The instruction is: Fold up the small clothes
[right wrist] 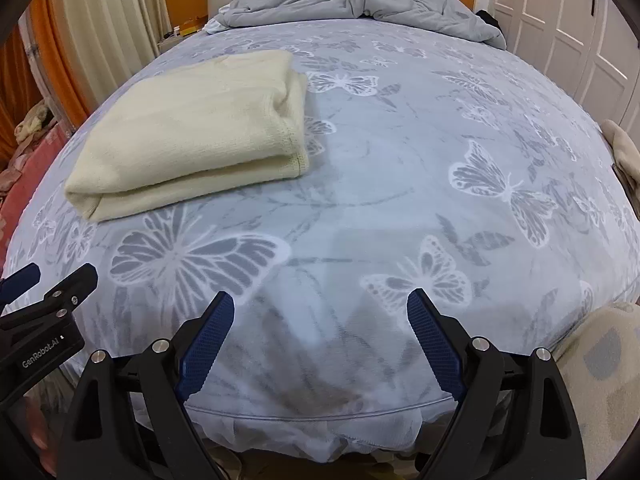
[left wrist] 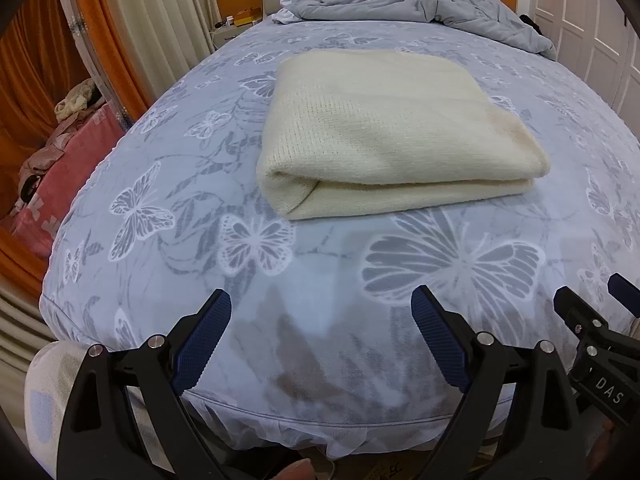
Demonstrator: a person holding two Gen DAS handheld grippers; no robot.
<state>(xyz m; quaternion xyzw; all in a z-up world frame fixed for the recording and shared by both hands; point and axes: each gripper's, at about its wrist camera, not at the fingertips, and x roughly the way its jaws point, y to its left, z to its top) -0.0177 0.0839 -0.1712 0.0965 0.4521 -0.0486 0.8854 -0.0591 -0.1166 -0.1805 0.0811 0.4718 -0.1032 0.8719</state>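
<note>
A cream knitted garment [left wrist: 384, 132] lies folded in a neat rectangle on the bed, its folded edge towards me. It also shows in the right wrist view [right wrist: 192, 132], at the left. My left gripper [left wrist: 322, 300] is open and empty, held over the foot of the bed, well short of the garment. My right gripper [right wrist: 320, 300] is open and empty too, to the right of the left one. The right gripper shows at the right edge of the left wrist view [left wrist: 592, 300]. The left gripper shows at the left edge of the right wrist view [right wrist: 52, 276].
The bed has a blue-grey butterfly sheet [right wrist: 400, 160]. A crumpled grey duvet [left wrist: 420, 0] lies at the headboard. A pink-covered surface with clothes [left wrist: 60, 160] stands left of the bed. White wardrobe doors [right wrist: 560, 28] are at the right. Another pale cloth [right wrist: 622, 148] lies at the bed's right edge.
</note>
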